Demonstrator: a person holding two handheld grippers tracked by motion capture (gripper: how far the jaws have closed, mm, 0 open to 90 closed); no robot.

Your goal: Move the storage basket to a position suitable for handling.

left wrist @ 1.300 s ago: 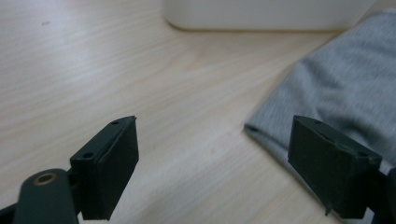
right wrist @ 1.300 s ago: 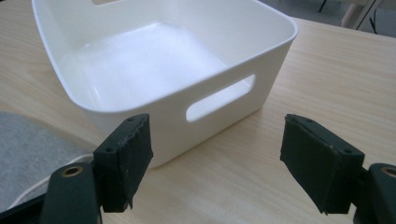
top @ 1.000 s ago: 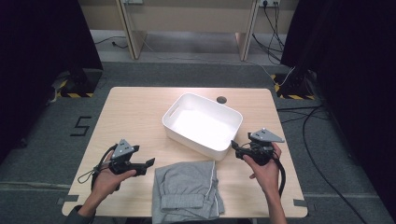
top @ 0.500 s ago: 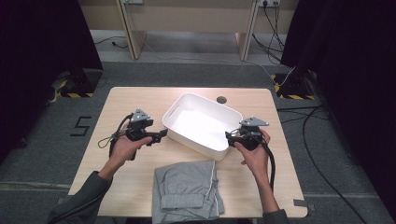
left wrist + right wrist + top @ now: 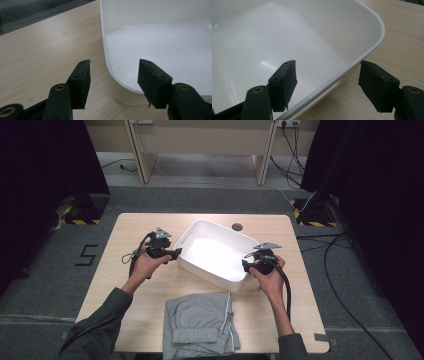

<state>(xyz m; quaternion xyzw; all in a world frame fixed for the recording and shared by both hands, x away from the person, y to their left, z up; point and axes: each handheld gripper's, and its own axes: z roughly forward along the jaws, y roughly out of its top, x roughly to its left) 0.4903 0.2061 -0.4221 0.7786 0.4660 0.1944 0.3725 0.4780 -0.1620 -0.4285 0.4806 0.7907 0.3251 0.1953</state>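
A white plastic tub (image 5: 200, 227) stands empty in the middle of the wooden table (image 5: 130, 227). My left gripper (image 5: 178, 253) is open at the tub's left corner; in the left gripper view its jaws straddle the tub's rim (image 5: 112, 72), one inside and one outside. My right gripper (image 5: 245, 265) is open at the tub's right corner, and its jaws straddle the rim (image 5: 352, 66) the same way. A folded grey garment (image 5: 200, 322) lies near the table's front edge, between the forearms.
A round hole (image 5: 237, 226) sits in the table behind the tub. Cables trail over the floor at the right (image 5: 345, 245) and a floor mark reading 5 (image 5: 86, 255) lies at the left. Bare wood spans both table sides.
Both grippers have moved forward from beside the garment to the tub's left and right corners, and their open jaws now straddle its rim.
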